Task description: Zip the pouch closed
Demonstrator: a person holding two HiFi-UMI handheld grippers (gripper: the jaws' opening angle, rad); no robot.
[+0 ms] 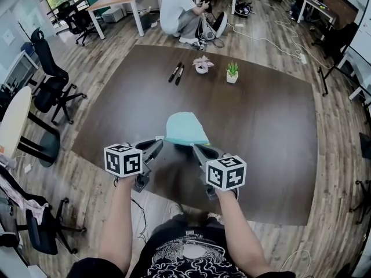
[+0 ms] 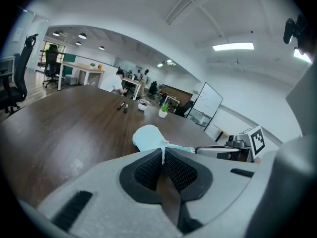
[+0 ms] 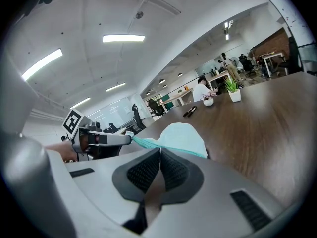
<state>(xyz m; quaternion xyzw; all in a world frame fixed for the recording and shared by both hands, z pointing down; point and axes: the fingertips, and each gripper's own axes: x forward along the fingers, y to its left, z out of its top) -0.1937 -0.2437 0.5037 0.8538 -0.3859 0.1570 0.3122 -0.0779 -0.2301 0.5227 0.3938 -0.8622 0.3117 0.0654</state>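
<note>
A light teal pouch (image 1: 185, 127) hangs just above the dark brown table (image 1: 261, 126), stretched between my two grippers. My left gripper (image 1: 159, 143) is shut on the pouch's left end. In the left gripper view a thin pale tab of the pouch (image 2: 148, 137) runs between the closed pads of the left gripper (image 2: 163, 150). My right gripper (image 1: 194, 147) is shut at the pouch's lower right edge. In the right gripper view the pouch (image 3: 182, 135) meets the closed tips of the right gripper (image 3: 159, 150). I cannot make out the zipper pull.
Two black markers (image 1: 176, 72) and two small potted plants (image 1: 202, 64) (image 1: 232, 72) sit at the table's far side. A person (image 1: 179, 10) sits on the floor beyond it. Office chairs (image 1: 49, 86) stand to the left.
</note>
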